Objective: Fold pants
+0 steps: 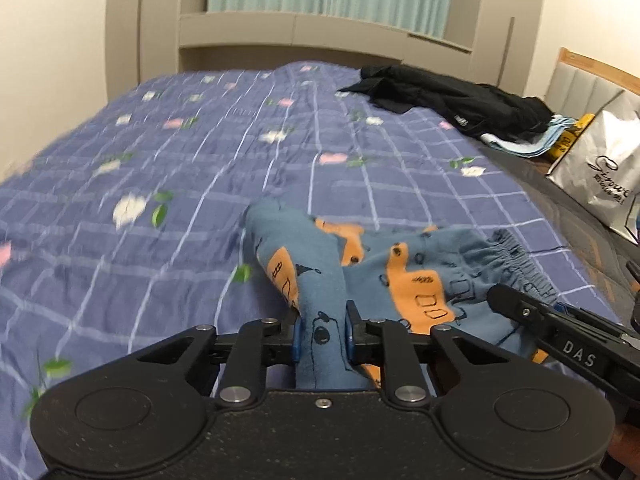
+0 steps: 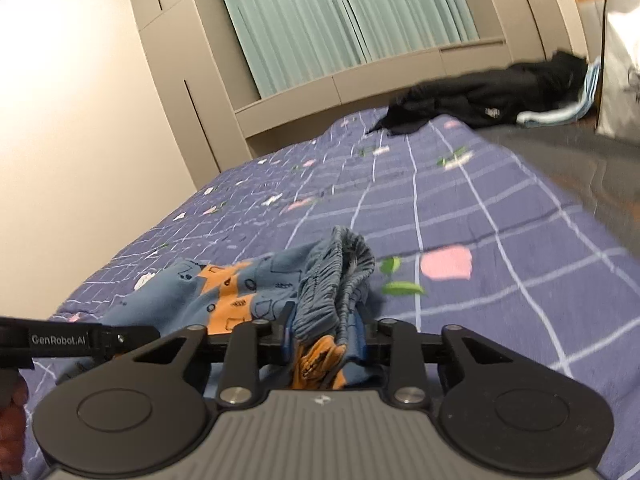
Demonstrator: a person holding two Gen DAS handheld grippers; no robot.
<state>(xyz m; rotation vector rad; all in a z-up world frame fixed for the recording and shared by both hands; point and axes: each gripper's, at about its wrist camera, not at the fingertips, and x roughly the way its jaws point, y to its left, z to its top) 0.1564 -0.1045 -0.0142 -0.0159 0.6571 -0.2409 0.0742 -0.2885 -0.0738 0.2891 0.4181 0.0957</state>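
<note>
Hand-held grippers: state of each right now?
Left hand-held gripper: shut on a leg of the blue cotton pants with orange vehicle print.
Right hand-held gripper: shut on their gathered elastic waistband.

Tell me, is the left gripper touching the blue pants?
Touching. In the left wrist view, the left gripper has its blue pads pressed on both sides of a bunched leg of the blue pants.
</note>
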